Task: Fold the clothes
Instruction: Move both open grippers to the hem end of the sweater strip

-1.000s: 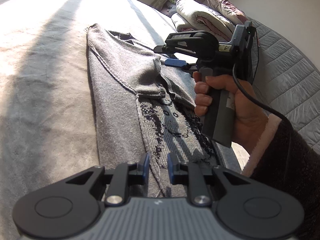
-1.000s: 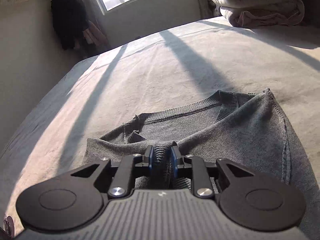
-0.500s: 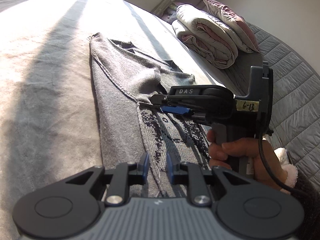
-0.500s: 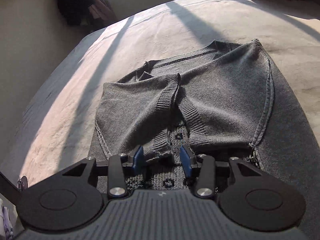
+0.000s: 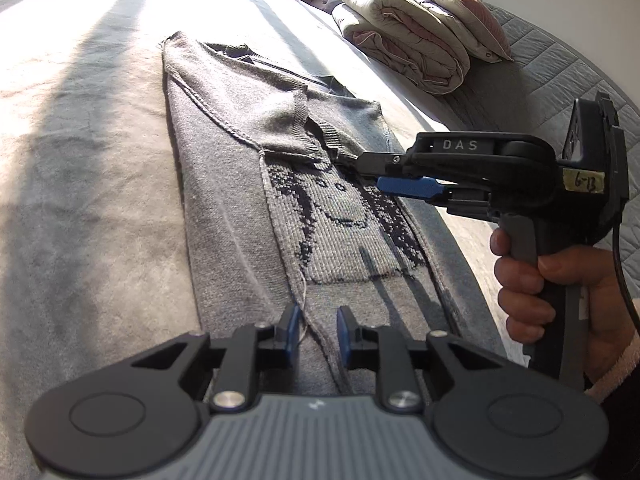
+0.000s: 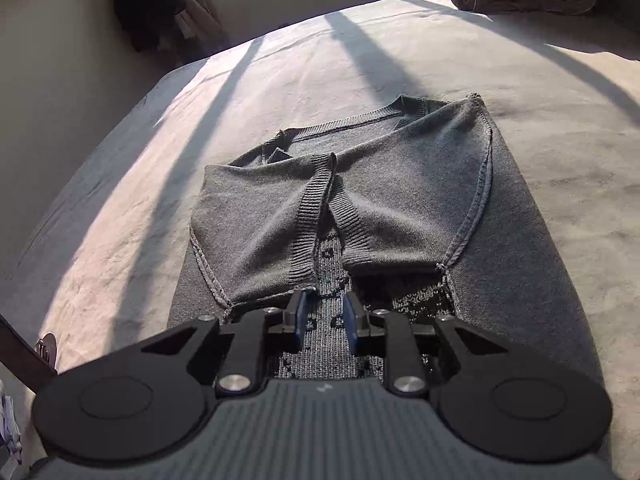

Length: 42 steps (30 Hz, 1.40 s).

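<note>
sweater: lay mid-frame on bed, sleeves folded in | left gripper: spread slightly, pinching nothing | right gripper: jaws opening, empty

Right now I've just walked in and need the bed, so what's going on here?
A person is folding a grey sweater on the bed with two handheld grippers. Both sleeves are folded in across the sweater's middle. The right gripper is opening, empty, above the patterned part. The left gripper hovers open above the hem end, holding nothing.
</note>
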Motion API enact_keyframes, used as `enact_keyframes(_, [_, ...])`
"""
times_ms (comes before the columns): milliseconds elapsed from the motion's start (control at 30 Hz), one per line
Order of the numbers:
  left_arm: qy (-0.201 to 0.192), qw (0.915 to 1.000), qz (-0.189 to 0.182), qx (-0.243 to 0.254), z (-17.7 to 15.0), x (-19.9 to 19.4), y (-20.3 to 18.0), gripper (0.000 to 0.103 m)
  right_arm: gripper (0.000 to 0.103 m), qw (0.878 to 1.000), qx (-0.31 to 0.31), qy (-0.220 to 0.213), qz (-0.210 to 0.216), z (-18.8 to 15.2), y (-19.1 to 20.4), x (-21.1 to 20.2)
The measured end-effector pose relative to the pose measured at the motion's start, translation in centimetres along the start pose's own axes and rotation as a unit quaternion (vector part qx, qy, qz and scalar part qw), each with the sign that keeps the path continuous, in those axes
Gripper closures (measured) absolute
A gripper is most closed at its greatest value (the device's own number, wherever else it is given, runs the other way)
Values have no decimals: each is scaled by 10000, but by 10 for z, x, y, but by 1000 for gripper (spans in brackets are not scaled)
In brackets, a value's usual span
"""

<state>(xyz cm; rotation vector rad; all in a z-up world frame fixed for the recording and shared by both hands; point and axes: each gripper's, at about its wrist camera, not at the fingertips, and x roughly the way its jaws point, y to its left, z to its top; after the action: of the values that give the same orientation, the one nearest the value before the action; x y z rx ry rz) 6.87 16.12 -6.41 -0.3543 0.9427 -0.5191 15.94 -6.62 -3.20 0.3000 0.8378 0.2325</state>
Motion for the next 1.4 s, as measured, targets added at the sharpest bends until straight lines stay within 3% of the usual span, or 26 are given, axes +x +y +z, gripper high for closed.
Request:
enact_keyframes(367, [496, 9945, -273, 880, -61, -27, -39, 81, 61, 9990, -41, 433, -139, -55, -65, -99])
enact_keyframes(567, [717, 9862, -312, 1458, -103, -60, -59, 73, 61, 9974, 199, 654, 227, -90, -98, -133])
enact_keyframes(633, [757, 9838, -481, 1554, -112, -70, -64, 72, 61, 9954, 359, 840, 273, -98, -105, -134])
enact_keyframes(800, [540, 9866, -811, 1307, -112, -91, -60, 72, 59, 9921, 556, 985, 549, -103, -108, -138])
enact_keyframes(900, [282, 9932, -596, 957, -102, -103, -45, 71, 57, 9922, 584, 902, 634, -99, -115, -146])
enact_keyframes(1033, [244, 9979, -318, 509, -91, -107, -24, 71, 57, 9916, 633, 962, 589, -99, -132, -151])
enact_keyframes(1133, [408, 9987, -228, 192, -92, -103, -7, 72, 57, 9866, 799, 1198, 770, -102, -149, -149])
enact_keyframes(1400, [863, 9905, -814, -695, -108, -83, 21, 72, 57, 9622, 1425, 1698, 1582, -116, -179, -146])
